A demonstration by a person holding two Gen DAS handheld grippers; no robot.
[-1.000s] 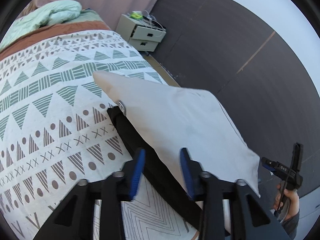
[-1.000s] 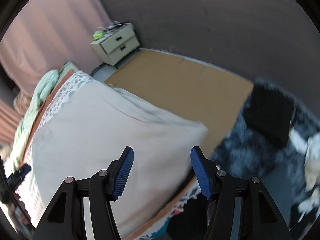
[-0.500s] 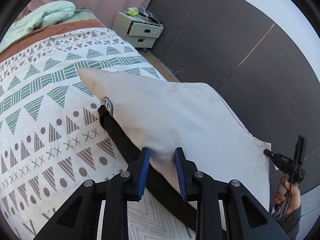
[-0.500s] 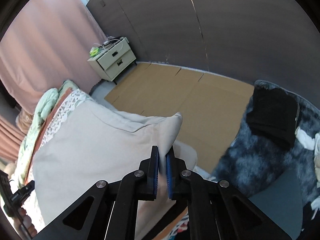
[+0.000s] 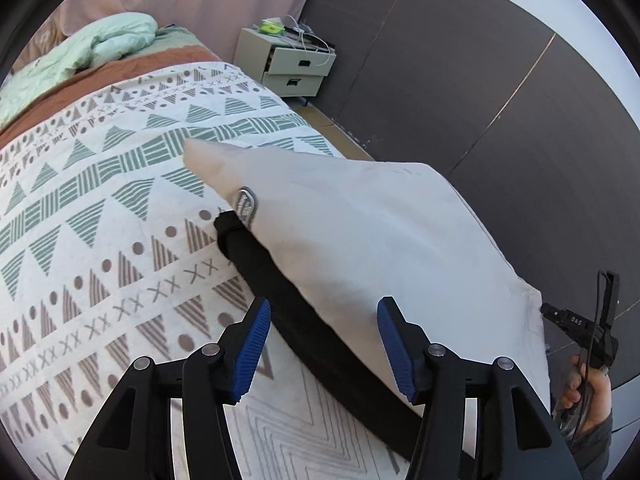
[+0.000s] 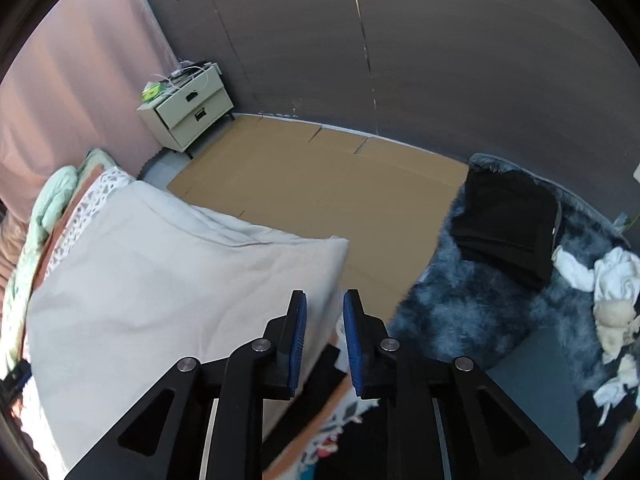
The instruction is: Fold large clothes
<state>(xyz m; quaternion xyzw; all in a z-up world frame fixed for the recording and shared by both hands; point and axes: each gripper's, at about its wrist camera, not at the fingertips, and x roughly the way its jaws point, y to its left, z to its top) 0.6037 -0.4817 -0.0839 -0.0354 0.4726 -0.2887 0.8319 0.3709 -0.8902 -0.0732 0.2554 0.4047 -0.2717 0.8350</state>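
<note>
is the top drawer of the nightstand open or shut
Open a little: the top drawer juts past the bottom drawer of the nightstand.

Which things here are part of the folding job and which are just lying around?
Part of the job:
- beige garment on the bed
- left tool, open
- right tool, slightly open, empty

Lying about:
- patterned bedspread
- nightstand
- cardboard on the floor
- folded black clothes
- fluffy rug
</note>
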